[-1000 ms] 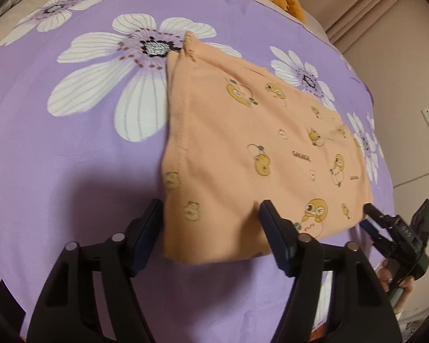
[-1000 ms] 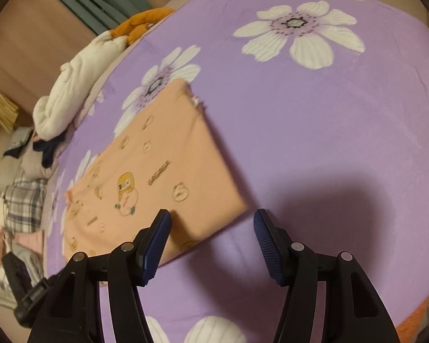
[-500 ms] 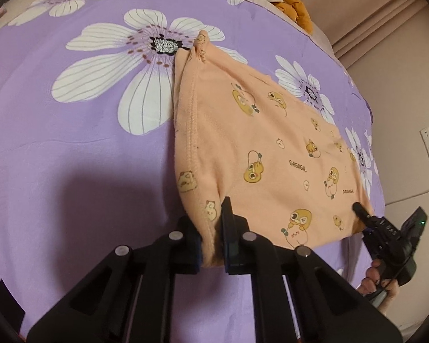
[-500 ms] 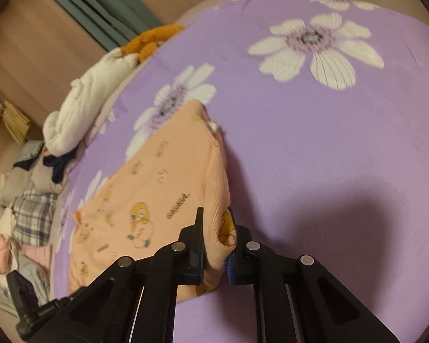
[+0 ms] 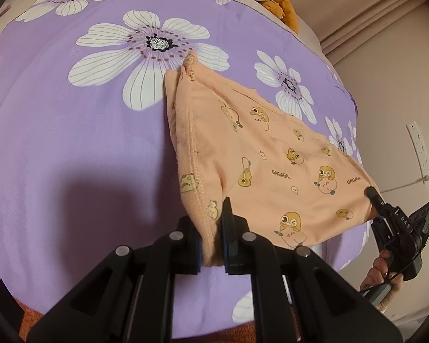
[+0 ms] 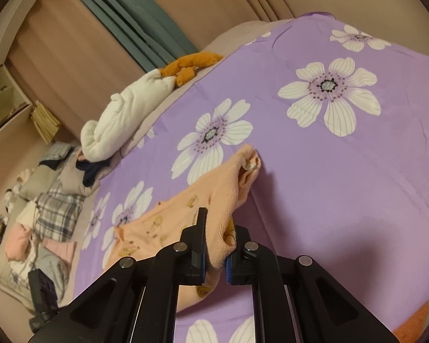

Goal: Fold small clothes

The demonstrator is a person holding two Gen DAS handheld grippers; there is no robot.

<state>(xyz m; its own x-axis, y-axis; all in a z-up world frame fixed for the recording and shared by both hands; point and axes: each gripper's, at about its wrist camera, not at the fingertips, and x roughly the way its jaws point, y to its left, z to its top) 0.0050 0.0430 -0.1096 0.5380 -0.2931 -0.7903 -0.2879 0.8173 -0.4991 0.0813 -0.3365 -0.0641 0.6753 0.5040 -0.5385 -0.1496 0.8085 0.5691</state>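
A small peach garment (image 5: 260,154) printed with yellow cartoon ducks lies on a purple flowered bedsheet (image 5: 71,148). My left gripper (image 5: 213,237) is shut on its near left corner, and the hem bunches between the pads. In the right wrist view the same peach garment (image 6: 186,208) is pinched at its other near corner by my right gripper (image 6: 216,253), which is shut. Both near corners hang lifted off the sheet while the far edge still rests on it. The right gripper (image 5: 371,197) also shows at the right of the left wrist view, gripped by a hand (image 5: 383,274).
A white quilt (image 6: 123,120) and an orange plush toy (image 6: 191,63) lie at the bed's far edge. Several other clothes (image 6: 43,220), among them a plaid one, are piled at the left. A wall with a socket (image 5: 420,148) stands to the right of the bed.
Both grippers went from open around the garment's near corners to shut on them. They then rose, lifting the near edge off the sheet.
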